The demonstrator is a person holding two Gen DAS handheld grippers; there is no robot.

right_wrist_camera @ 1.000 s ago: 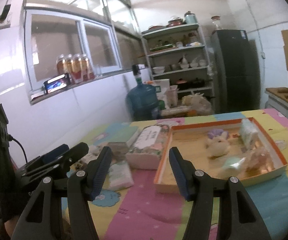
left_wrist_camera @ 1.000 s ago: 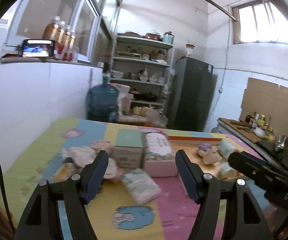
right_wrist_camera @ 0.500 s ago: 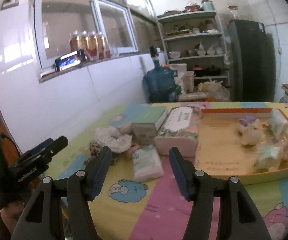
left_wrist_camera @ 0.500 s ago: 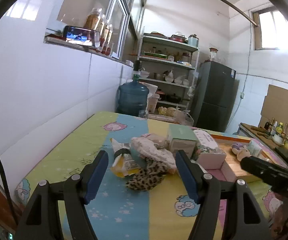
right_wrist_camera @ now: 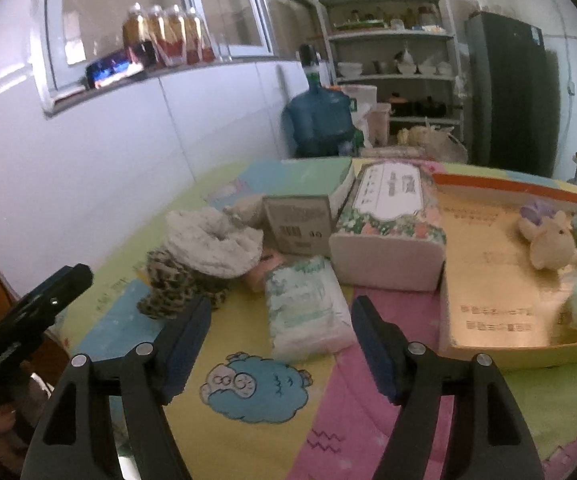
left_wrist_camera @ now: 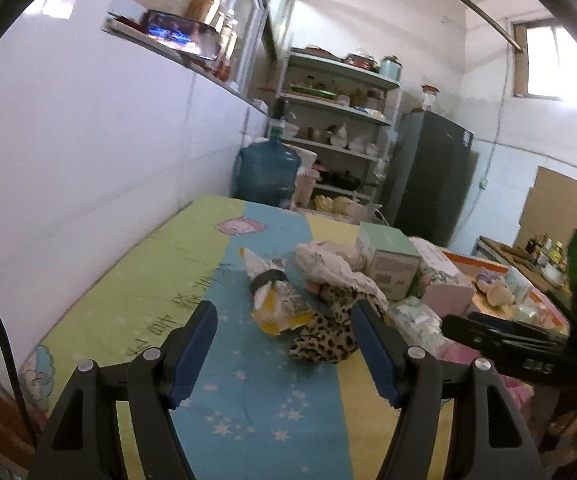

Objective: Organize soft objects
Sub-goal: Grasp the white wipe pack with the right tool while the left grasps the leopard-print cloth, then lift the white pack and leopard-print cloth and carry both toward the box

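- Your right gripper (right_wrist_camera: 282,344) has just been spreading its jaws; they stand released, with the near end of the tissue pack (right_wrist_camera: 306,308) between them, apparently untouched.
- Your left gripper (left_wrist_camera: 284,354) is released above the tablecloth (left_wrist_camera: 168,280), nothing gripped.
- Just ahead lie a leopard-print cloth (left_wrist_camera: 326,330) and a crumpled snack bag (left_wrist_camera: 274,296).
- The plush toy (right_wrist_camera: 550,242) sits in the orange tray (right_wrist_camera: 488,316).

Leopard-print cloth (left_wrist_camera: 324,332), white fluffy cloth (right_wrist_camera: 212,242), orange-rimmed tray (right_wrist_camera: 504,184).

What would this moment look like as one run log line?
left gripper: open, empty, facing leopard cloth | right gripper: just opened wider, empty, facing tissue pack | tray: holds plush toy
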